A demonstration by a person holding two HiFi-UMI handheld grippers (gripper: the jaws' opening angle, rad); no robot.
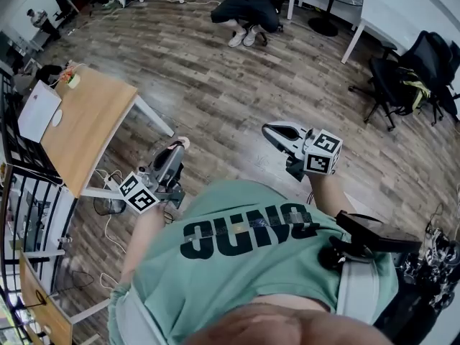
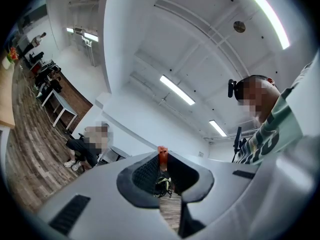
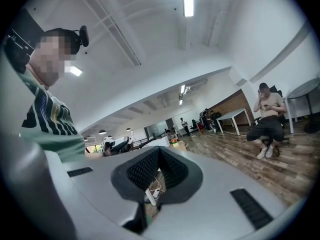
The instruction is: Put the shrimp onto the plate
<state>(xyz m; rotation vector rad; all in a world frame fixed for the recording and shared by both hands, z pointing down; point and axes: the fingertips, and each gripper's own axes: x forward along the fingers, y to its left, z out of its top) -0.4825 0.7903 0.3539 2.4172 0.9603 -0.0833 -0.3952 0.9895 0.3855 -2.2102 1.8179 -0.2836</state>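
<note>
The left gripper (image 2: 161, 160) is pinching a small orange-red shrimp (image 2: 161, 153) at the very tips of its jaws, up in the air. The right gripper (image 3: 159, 151) is carrying nothing, its jaws pressed together. The shrimp is looking tiny, light and maybe slippery, so gripping its fat middle is probably safer, and no plate is showing

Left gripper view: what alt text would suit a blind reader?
The left gripper pinches a small orange-red piece, probably the shrimp, at its jaw tips, aimed up at a white ceiling with strip lights. Its holder's green shirt shows at right.
</note>
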